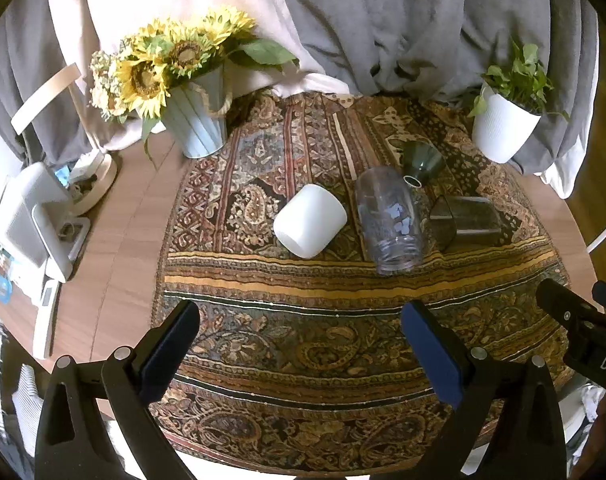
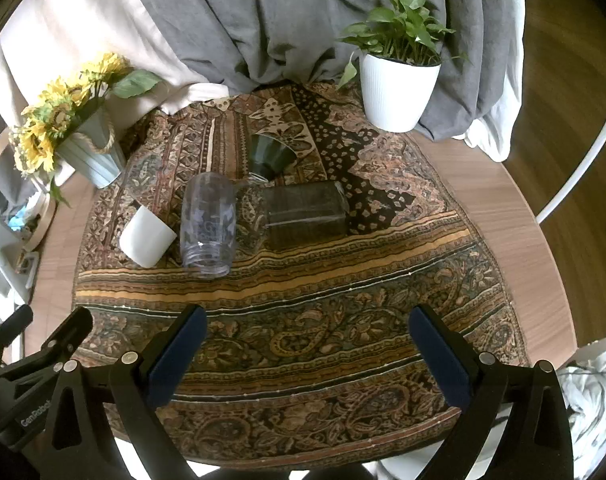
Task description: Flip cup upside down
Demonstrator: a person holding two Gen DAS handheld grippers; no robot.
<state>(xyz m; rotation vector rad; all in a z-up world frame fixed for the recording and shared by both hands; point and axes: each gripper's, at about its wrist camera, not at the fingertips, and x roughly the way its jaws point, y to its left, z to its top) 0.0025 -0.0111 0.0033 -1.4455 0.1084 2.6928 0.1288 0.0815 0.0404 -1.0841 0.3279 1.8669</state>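
Note:
Several cups lie on their sides on a patterned cloth [image 1: 303, 320]. A white cup [image 1: 310, 220] lies at the left, also in the right wrist view [image 2: 147, 237]. A clear glass [image 1: 389, 220] [image 2: 209, 224] lies beside it. A dark square glass [image 1: 465, 222] [image 2: 303, 214] and a dark green cup [image 1: 421, 162] [image 2: 271, 156] lie further right and back. My left gripper [image 1: 301, 328] is open and empty, hovering in front of the cups. My right gripper [image 2: 307, 332] is open and empty, also well short of them.
A sunflower pot [image 1: 195, 120] [image 2: 91, 152] stands back left. A white plant pot [image 1: 503, 128] [image 2: 399, 92] stands back right. Grey curtains hang behind. White devices [image 1: 35, 220] sit at the round table's left edge [image 1: 115, 240].

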